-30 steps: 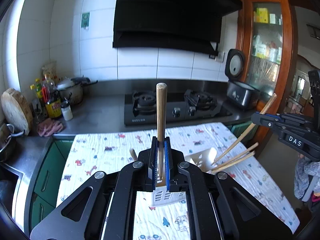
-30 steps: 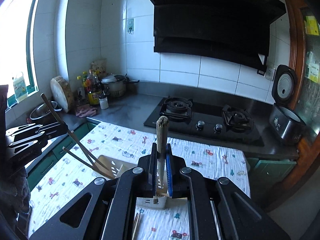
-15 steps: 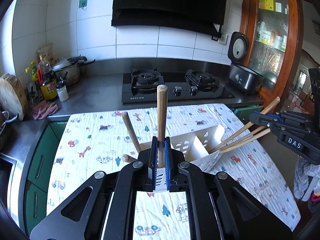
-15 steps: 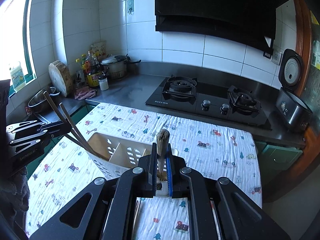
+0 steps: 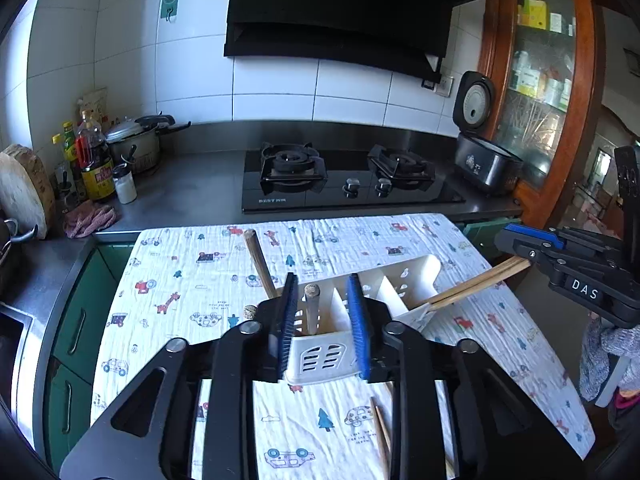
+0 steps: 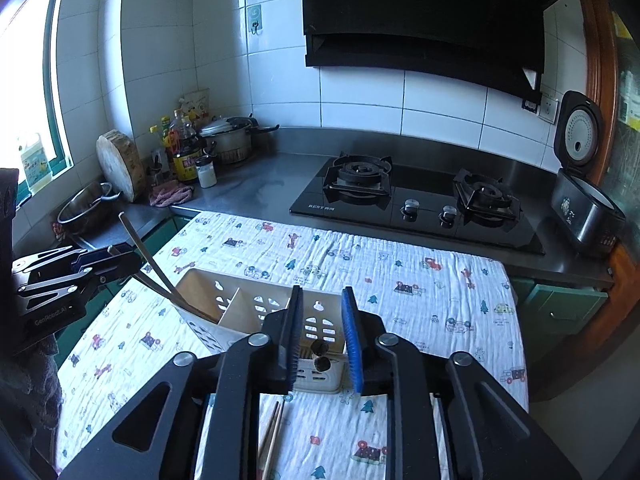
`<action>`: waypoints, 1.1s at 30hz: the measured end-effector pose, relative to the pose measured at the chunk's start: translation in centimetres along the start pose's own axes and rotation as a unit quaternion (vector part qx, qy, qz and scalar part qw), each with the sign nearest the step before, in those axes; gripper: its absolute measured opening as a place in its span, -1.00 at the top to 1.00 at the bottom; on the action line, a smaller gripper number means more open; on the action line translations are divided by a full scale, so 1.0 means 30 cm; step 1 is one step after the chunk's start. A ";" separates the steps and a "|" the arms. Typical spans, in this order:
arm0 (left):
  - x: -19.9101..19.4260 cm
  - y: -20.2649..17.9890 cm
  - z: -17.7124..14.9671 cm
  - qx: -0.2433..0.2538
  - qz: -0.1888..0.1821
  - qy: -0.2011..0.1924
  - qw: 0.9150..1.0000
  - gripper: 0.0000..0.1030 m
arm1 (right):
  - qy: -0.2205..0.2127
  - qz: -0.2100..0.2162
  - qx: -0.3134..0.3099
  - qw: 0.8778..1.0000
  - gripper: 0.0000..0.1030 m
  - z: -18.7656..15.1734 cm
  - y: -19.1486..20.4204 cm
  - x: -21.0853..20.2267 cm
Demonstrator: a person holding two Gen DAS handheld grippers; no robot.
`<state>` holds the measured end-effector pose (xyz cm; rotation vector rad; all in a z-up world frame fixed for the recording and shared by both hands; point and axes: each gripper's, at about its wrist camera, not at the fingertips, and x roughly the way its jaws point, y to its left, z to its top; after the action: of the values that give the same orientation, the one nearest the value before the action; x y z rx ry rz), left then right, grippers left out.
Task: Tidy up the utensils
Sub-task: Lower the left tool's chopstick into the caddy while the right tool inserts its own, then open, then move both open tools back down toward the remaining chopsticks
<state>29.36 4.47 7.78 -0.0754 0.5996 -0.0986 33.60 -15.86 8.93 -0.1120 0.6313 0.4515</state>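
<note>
Left gripper [image 5: 322, 288] jaws spreading, pads clear of wooden handle [image 5: 311, 308] standing between them in near compartment of white utensil caddy [image 5: 320, 360] on printed cloth [image 5: 180, 280], likely released to stay upright. Right gripper [image 6: 322, 292] opening too, above caddy's end compartment; chopsticks [image 6: 156, 272] slanting into far one.

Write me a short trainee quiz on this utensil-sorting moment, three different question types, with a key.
1. True or false: the white rack stands on the stove.
2. In the left wrist view, what stands in the rack's nearest compartment? A) a wooden handle B) a bottle C) a metal ladle
3. Fill in: the loose chopsticks in front of the rack lie on the ___.

Key: 1 false, it stands on the patterned cloth; 2 A; 3 cloth.
</note>
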 end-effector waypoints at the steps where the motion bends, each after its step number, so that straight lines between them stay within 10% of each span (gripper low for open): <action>1: -0.014 -0.005 0.000 0.001 0.000 -0.005 1.000 0.29 | -0.004 -0.001 0.000 1.000 0.53 0.002 -0.002 -0.014; 17: -0.298 -0.061 -0.213 0.001 -0.012 -0.052 0.999 -0.51 | -0.067 0.004 -0.009 0.998 -0.34 -0.202 0.035 -0.318; 33: -0.367 -0.038 -0.562 -0.035 0.013 -0.024 0.999 -0.56 | 0.008 0.015 0.027 0.999 -0.22 -0.656 0.155 -0.240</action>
<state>10.68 3.88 0.17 -0.1369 0.5560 -0.0514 15.70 -19.03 -2.48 -0.0552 0.6614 0.4627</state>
